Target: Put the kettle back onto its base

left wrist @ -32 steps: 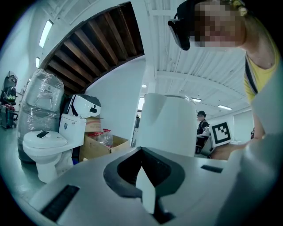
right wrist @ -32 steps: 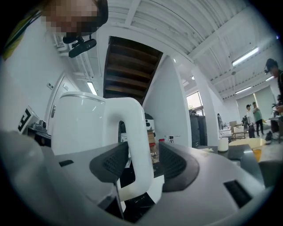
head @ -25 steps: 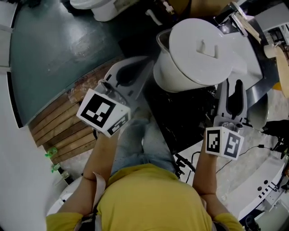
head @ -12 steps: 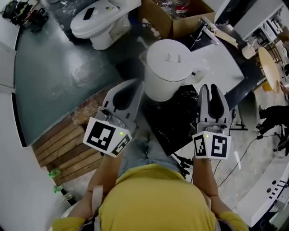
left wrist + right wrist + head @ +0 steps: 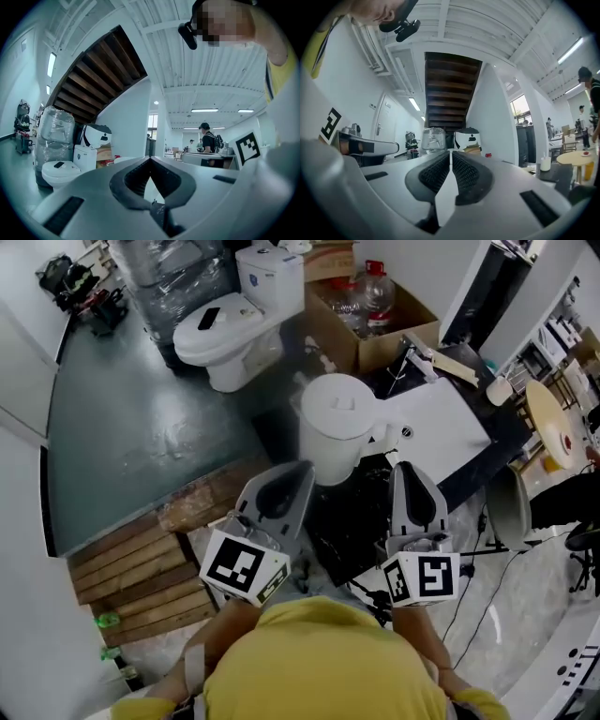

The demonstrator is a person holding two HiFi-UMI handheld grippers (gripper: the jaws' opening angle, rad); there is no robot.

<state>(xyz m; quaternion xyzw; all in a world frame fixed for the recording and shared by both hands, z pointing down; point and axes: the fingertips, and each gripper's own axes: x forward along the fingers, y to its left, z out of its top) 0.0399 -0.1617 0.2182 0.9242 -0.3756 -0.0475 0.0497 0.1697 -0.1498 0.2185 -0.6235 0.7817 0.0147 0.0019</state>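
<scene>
Open the right hand-held gripper (image 5: pixel 406 469), now closing on nothing, before reaching for the white kettle (image 5: pixel 336 427), upright on the black table (image 5: pixel 473 465) just ahead of both tips. Keep the left hand-held gripper (image 5: pixel 300 469), shut and empty, aside. Find the base first: none visible.

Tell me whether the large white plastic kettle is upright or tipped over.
Upright. The large white plastic kettle shows its flat round lid on top, level, facing the head camera.

The left hand-held gripper (image 5: pixel 298 468) is held level, jaws shut; the right hand-held gripper (image 5: pixel 405 470) is being closed on nothing.
</scene>
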